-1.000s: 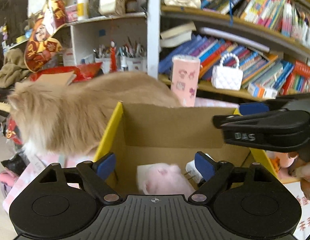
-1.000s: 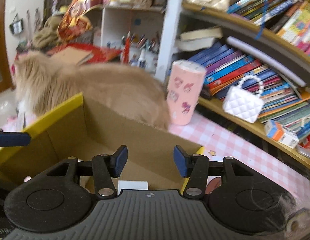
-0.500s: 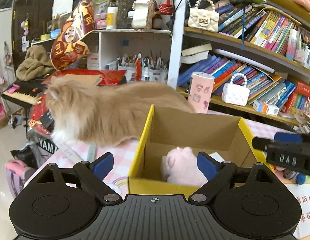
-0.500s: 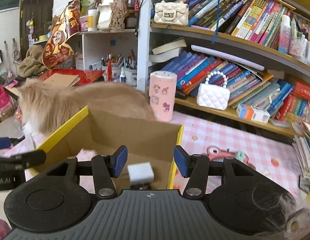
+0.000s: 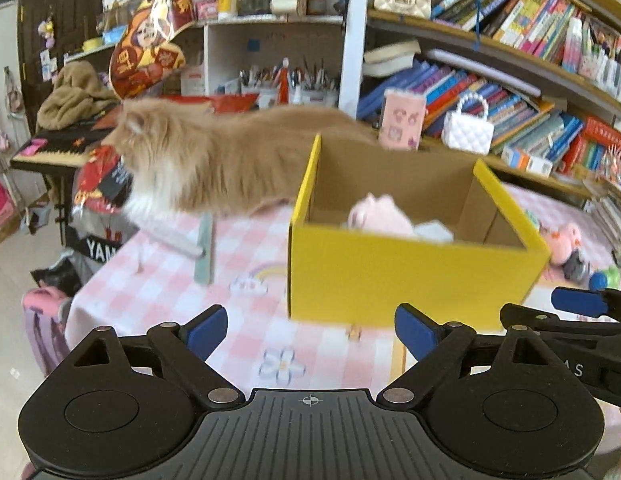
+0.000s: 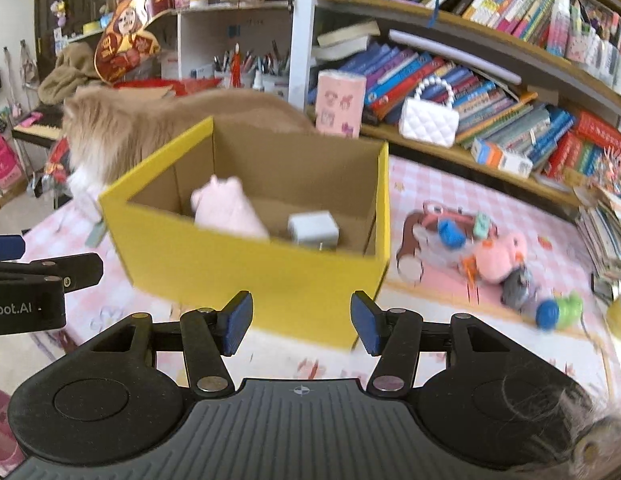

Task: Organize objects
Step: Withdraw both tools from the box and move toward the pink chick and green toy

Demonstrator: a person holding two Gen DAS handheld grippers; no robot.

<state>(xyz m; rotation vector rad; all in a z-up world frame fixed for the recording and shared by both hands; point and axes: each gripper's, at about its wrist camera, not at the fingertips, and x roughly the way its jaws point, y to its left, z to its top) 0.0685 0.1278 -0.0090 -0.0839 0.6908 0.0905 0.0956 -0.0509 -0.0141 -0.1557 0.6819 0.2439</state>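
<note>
- A long-haired tan cat (image 5: 214, 168) stands on the table across the middle left of the left wrist view, directly behind the yellow box (image 5: 394, 276) and partly hidden by its far wall; its head faces the left edge.
- A pink tumbler (image 6: 340, 104) with cartoon stickers stands upright behind the box, at the foot of the bookshelf (image 6: 490, 64), and a white quilted handbag (image 6: 428, 120) sits on the low shelf to its right.
- The table wears a pink checked cloth (image 5: 162, 280); a pale green strip (image 5: 203, 252) lies on it left of the box.
- In the right wrist view, a jumble of small toys (image 6: 486, 252) lies on the cloth at centre right, beside the box but apart from it.
- The yellow box is open-topped, brown cardboard inside, and fills the middle of both views. In it lie a pink plush toy (image 6: 226, 210) and a white charger block (image 6: 313, 229) to its right.
- The left gripper (image 5: 310, 330) sits at bottom centre, its blue pads spread wide with nothing between them, short of the box's near wall.
- The right gripper (image 6: 300, 326) is likewise parted and empty, low before the box's near corner.
</note>
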